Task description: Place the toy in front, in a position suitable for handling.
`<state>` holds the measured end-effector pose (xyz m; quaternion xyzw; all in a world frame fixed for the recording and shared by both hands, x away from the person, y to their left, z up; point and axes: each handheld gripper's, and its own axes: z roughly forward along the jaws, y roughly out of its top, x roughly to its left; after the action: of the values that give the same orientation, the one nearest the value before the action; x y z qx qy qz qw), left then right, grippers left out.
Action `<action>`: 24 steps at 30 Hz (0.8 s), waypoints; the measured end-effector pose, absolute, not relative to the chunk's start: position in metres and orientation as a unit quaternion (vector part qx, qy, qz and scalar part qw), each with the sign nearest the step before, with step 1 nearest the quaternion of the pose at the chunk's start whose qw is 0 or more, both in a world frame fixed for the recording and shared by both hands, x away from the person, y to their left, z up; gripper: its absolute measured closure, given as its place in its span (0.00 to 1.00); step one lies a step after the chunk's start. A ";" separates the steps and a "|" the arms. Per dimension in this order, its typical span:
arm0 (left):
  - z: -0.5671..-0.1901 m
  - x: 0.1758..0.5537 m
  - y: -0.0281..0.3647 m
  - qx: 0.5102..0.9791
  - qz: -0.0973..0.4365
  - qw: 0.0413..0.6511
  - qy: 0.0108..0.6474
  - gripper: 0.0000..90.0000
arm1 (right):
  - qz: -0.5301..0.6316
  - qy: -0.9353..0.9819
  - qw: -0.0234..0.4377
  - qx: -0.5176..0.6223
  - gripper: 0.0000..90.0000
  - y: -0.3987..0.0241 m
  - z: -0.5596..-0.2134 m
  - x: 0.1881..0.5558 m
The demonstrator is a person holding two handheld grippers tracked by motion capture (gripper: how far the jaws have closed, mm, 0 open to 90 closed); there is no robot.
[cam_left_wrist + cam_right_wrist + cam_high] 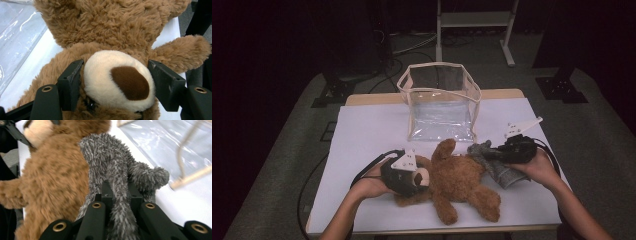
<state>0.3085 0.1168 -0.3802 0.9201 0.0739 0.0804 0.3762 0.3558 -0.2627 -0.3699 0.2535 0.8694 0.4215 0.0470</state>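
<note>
Gripping bear's snout [117, 80] with left gripper [116, 83] | right gripper [119, 195] clamped on grey plush [112, 165] | lift both evenly toward clear bag [441, 102].

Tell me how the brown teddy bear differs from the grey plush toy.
The brown teddy bear is larger than the grey plush toy. The bear's fur is tan with a cream muzzle; the grey toy is shaggy and dark. The left gripper straddles the bear's muzzle; the right gripper pinches a thin part of the grey toy. Both lie on the white table.
</note>
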 end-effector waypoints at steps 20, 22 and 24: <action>-0.380 0.307 0.119 0.920 0.076 0.379 0.069 0.34 | 0.406 0.872 0.043 0.268 0.89 -0.254 -0.376 0.379; -0.380 0.308 0.118 0.919 0.076 0.380 0.070 0.34 | 0.405 0.870 0.043 0.279 0.89 -0.263 -0.381 0.378; -0.380 0.309 0.117 0.919 0.077 0.379 0.072 0.34 | 0.408 0.867 0.043 0.283 0.89 -0.270 -0.379 0.374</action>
<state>0.3093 0.1173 -0.3804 0.9192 0.0718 0.0767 0.3794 0.3744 -0.2695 -0.3794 0.2831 0.8669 0.4081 0.0430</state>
